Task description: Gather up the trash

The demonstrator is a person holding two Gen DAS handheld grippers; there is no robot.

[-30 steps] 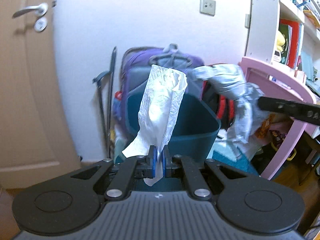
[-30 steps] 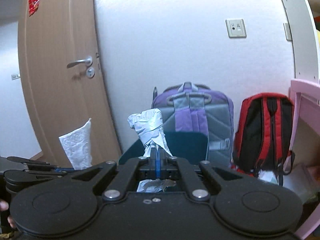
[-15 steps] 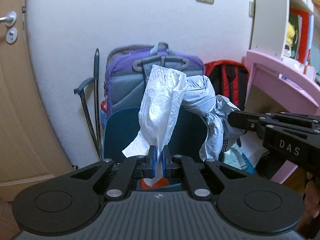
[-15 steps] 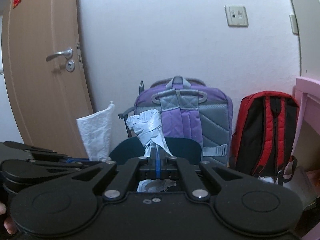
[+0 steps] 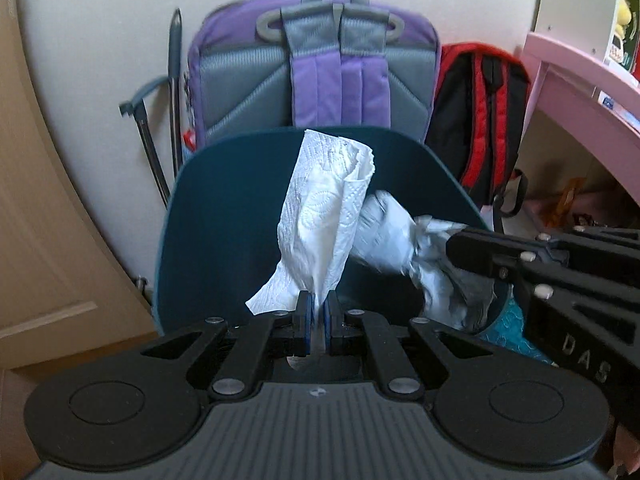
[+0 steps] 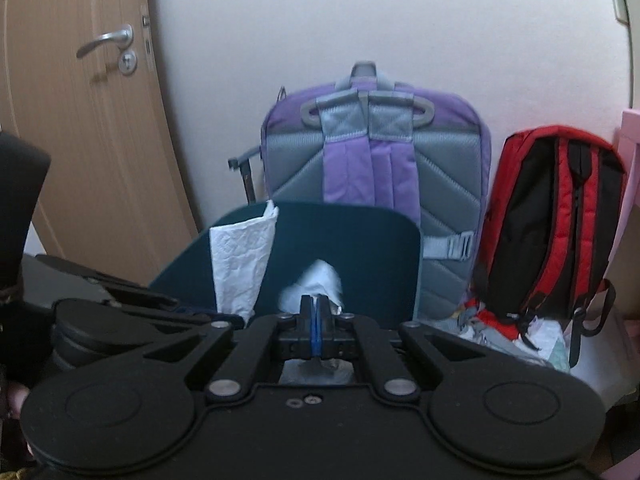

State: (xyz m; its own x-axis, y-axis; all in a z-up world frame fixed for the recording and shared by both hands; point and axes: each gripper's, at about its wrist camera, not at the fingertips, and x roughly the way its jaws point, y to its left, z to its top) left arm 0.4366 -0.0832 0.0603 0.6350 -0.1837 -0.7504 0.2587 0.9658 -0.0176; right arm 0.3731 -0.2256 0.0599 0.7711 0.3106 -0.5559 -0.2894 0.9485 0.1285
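My left gripper [image 5: 316, 312] is shut on a white paper towel [image 5: 324, 220] that stands up over the open mouth of the dark teal trash bin [image 5: 208, 240]. My right gripper [image 6: 316, 320] is shut on a crumpled grey-white wrapper [image 6: 316, 284], held just over the bin's [image 6: 360, 248] inside. In the left wrist view the wrapper [image 5: 400, 240] hangs from the right gripper [image 5: 456, 246], touching the towel's right side. The towel also shows in the right wrist view [image 6: 240, 260].
A purple and grey backpack [image 5: 320, 72] leans on the wall behind the bin, a red and black backpack [image 6: 556, 220] to its right. A wooden door [image 6: 80, 120] stands at the left, a pink desk [image 5: 580, 80] at the right. Litter lies on the floor [image 6: 532, 332].
Both grippers have moved forward and down to the bin. The bin now fills the view, and the towel and wrapper are over its mouth.
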